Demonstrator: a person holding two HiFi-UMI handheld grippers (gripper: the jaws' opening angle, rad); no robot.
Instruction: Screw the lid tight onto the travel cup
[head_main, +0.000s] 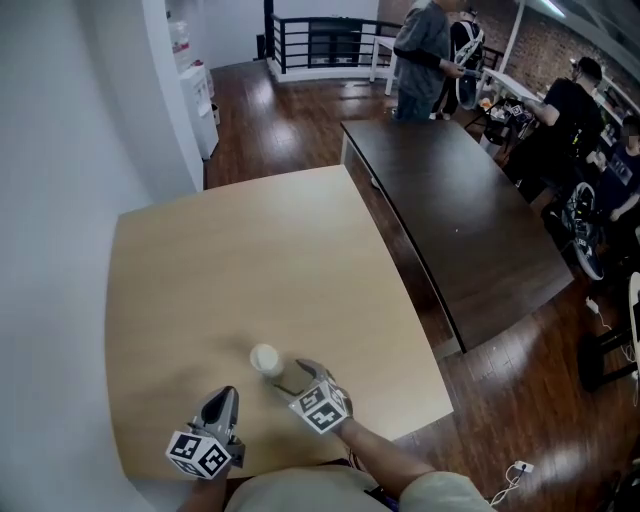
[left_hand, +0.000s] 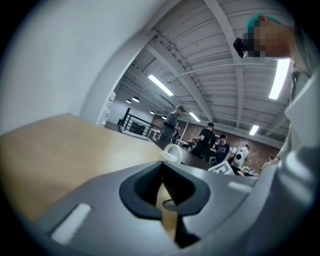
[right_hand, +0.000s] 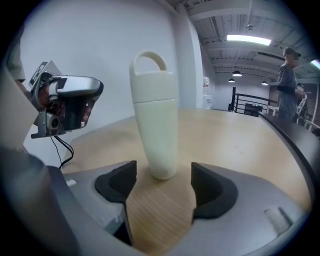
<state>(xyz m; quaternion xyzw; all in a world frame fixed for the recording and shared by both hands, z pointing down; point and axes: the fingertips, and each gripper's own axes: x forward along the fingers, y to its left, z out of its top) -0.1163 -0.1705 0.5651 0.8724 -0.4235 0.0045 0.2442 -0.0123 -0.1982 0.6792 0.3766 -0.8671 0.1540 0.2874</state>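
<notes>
A cream travel cup (head_main: 266, 360) stands upright on the light wooden table (head_main: 250, 260), near the front edge. In the right gripper view the cup (right_hand: 154, 115) carries its lid (right_hand: 150, 72), which has a loop handle. My right gripper (right_hand: 162, 182) is open, and the cup's base stands just beyond its fingertips without touching the pads. In the head view the right gripper (head_main: 300, 372) sits just right of the cup. My left gripper (head_main: 222, 397) hangs left of and nearer than the cup, shut on nothing (left_hand: 162, 185). The lid's loop (left_hand: 172, 152) shows above its jaws.
A white wall runs along the table's left side. A long dark table (head_main: 450, 220) stands to the right across a gap of dark wood floor (head_main: 500, 380). Several people (head_main: 425, 50) are at the back right. The left gripper (right_hand: 65, 107) shows left of the cup.
</notes>
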